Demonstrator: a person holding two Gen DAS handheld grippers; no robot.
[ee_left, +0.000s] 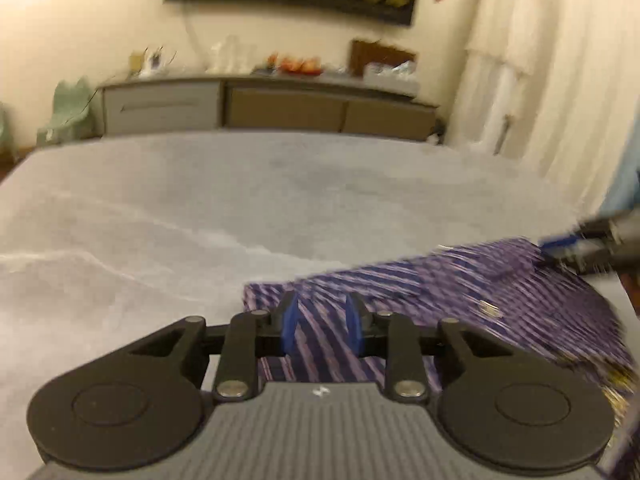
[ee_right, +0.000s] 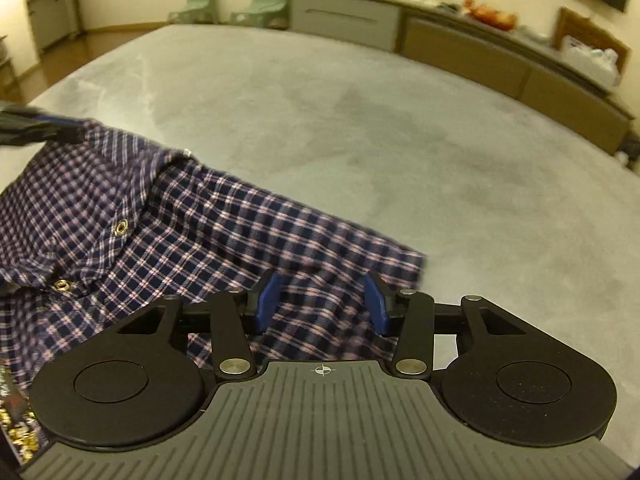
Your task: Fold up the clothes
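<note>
A dark blue plaid shirt [ee_left: 460, 292] [ee_right: 192, 216] with metal snaps lies partly folded on a wide grey cloth surface [ee_left: 240, 192] [ee_right: 360, 120]. My left gripper [ee_left: 321, 324] hovers over the shirt's left corner. Its blue pads stand a little apart, with cloth showing behind the gap and nothing pinched. My right gripper [ee_right: 322, 306] is open above the shirt's near right end, with plaid cloth below its pads. In each wrist view the other gripper [ee_left: 560, 248] [ee_right: 60, 128] shows at the shirt's far edge. The left wrist view is blurred.
A long low sideboard [ee_left: 280, 108] [ee_right: 460, 40] with clutter on top runs along the back wall. Two pale green chairs [ee_right: 264, 0] stand beyond the surface's far left corner. A white curtain [ee_left: 500, 80] hangs at the right.
</note>
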